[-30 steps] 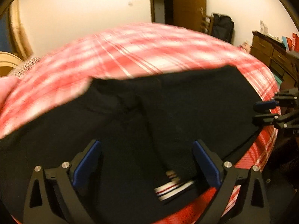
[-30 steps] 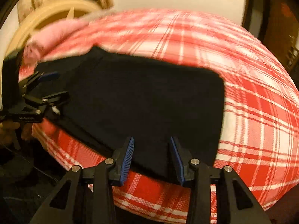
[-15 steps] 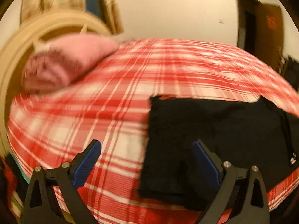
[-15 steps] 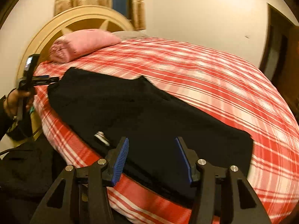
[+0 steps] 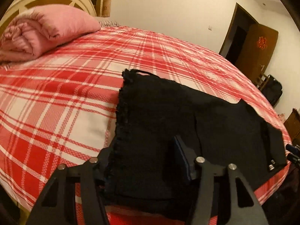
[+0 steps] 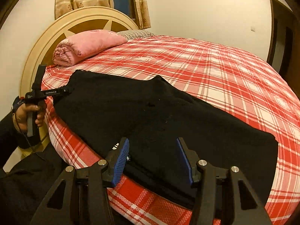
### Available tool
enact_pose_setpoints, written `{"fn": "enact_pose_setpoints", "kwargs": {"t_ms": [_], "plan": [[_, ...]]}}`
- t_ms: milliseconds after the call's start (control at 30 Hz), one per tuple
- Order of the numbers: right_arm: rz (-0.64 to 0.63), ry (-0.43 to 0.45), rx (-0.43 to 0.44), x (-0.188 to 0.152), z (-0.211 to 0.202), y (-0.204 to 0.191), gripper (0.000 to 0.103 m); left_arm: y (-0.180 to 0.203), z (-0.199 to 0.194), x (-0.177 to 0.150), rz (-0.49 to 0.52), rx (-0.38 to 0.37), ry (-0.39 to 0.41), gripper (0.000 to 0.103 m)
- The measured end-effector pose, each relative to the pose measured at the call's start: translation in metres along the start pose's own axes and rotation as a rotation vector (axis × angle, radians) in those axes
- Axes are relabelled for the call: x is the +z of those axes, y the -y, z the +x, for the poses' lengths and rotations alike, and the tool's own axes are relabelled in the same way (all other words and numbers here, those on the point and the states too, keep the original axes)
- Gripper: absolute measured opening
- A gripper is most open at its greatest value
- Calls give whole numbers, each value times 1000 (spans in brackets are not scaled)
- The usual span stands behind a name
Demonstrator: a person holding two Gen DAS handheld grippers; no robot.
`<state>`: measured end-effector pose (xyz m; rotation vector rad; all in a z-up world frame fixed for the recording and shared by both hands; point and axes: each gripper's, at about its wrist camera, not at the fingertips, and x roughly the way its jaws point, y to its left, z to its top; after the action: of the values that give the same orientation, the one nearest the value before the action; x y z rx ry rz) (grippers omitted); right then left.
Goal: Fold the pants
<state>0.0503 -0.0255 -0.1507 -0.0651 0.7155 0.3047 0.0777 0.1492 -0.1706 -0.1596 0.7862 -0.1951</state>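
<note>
Black pants [image 6: 150, 108] lie flat along the near edge of the bed [image 6: 225, 71], which has a red plaid sheet. In the left wrist view the frayed hem end of the pants [image 5: 168, 108] bunches up between the fingers of my left gripper [image 5: 146, 150] and hides the left pad. The jaws stand partly apart around the cloth. From the right wrist view, the left gripper [image 6: 64, 90] touches the far-left corner of the pants, held by a hand [image 6: 30, 112]. My right gripper [image 6: 152, 146] hovers open over the pants' near edge with nothing between its pads.
A rolled pink blanket [image 6: 88, 43] lies by the round headboard [image 6: 56, 24]. The bed [image 5: 56, 93] drops off along its near edge. A brown door [image 5: 258, 45] stands at the far right. Dark cloth [image 6: 28, 178] lies on the floor at lower left.
My left gripper swung to the pants' hem end, moved in over it and narrowed its jaws around the cloth. My right gripper drew back and now looks along the whole garment.
</note>
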Motion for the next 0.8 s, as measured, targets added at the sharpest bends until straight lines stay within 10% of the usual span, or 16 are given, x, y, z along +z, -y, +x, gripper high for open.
{"fn": "enact_pose_setpoints", "kwargs": {"t_ms": [133,267,800], "plan": [[31,31,-7,3,-8,7,53,7,8,-1,26,18,15,78],[82,68,-28,7,-17,22,53,0,-1,8,-19,-91,18,23],[219,115,-141,11,-50,85,55,122,-82,64,80,-364,124,19]]}}
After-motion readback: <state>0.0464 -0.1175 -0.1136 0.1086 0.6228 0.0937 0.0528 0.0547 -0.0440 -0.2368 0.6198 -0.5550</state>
